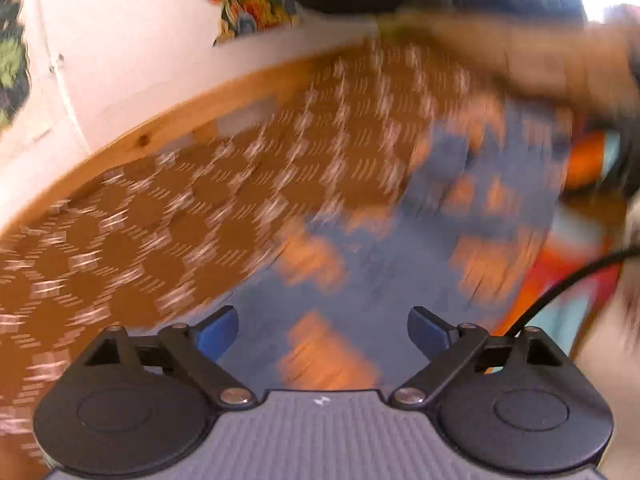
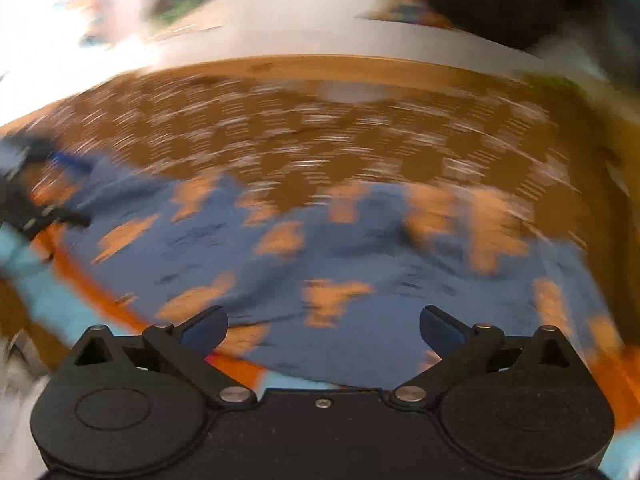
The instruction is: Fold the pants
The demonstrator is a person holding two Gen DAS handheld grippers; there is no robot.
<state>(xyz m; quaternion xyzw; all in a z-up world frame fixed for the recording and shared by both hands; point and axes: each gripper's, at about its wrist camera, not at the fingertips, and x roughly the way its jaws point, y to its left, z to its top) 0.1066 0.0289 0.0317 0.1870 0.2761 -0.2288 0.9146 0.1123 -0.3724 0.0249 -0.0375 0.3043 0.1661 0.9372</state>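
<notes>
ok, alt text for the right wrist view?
The open right hand-held gripper holds nothing above blue pants with orange patches lying on a brown patterned tablecloth. The image is heavily motion-blurred.

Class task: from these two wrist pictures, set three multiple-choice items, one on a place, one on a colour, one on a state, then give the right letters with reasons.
1. What do the pants lie on?
A a patterned brown cloth
B a bare floor
C a chair seat

2. What colour are the pants?
A plain white
B blue with orange patches
C green stripes

3. How do the right tongs stand?
A shut on the pants
B shut on nothing
C open

Key: 1 A, the patterned brown cloth spreads beyond them; 2 B, orange patches on blue fabric; 3 C, wide gap, nothing gripped.
</notes>
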